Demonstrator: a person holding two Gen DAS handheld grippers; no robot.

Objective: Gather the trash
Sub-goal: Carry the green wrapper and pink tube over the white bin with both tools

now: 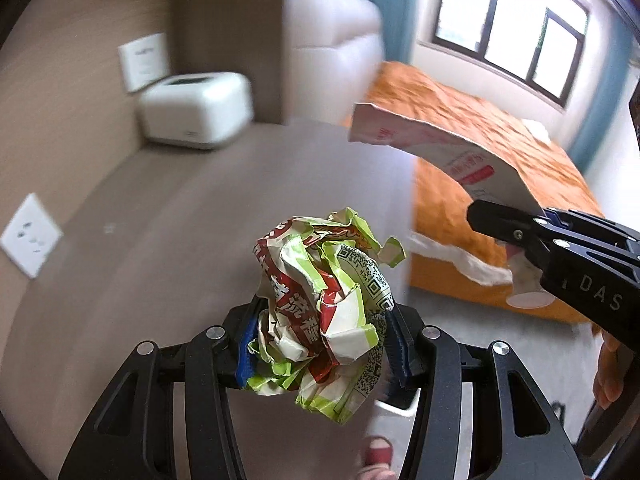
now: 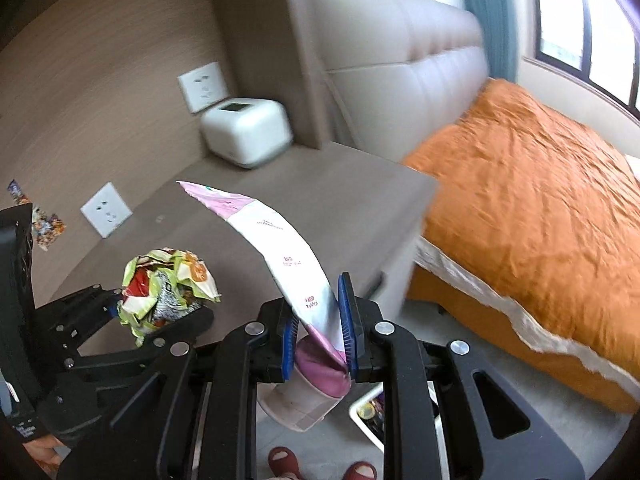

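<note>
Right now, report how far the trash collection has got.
Done: both pickups. In hand: the left gripper clamps a crumpled wrapper; the right gripper pinches a squeezed pink-and-white tube. Left: dropping both, likely into the white bin partly visible below the right gripper, and a colourful scrap by the wall.
</note>
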